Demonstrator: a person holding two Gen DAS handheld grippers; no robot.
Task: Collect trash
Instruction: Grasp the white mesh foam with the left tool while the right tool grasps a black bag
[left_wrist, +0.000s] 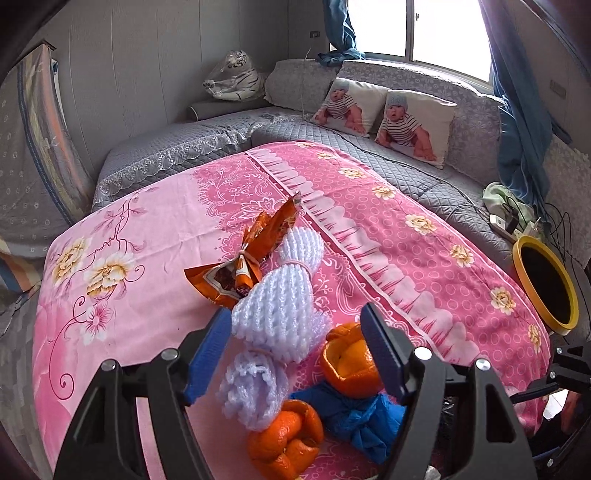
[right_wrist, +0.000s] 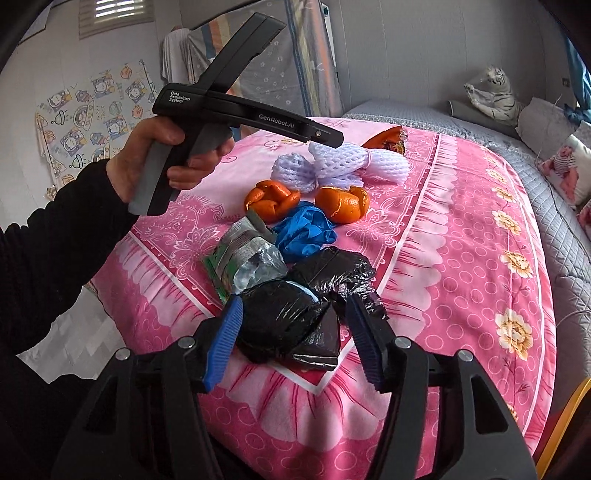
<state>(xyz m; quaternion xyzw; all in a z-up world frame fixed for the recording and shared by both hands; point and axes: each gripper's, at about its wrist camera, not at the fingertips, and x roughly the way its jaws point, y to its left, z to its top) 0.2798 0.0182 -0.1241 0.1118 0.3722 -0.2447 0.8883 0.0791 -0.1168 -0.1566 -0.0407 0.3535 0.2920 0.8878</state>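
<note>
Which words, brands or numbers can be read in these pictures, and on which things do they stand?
"Data Acquisition System": on the rear of the left gripper, in white.
"GenRobot.AI": on that gripper's long black bar.
Orange snack wrapper: print too crumpled to read.
Green and silver packet: print too small to read.
Nothing else readable.

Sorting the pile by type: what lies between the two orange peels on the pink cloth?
Between the two orange peels is a short bare strip of pink cloth; the crumpled blue glove sits just in front of that gap. The right wrist view shows it.
</note>
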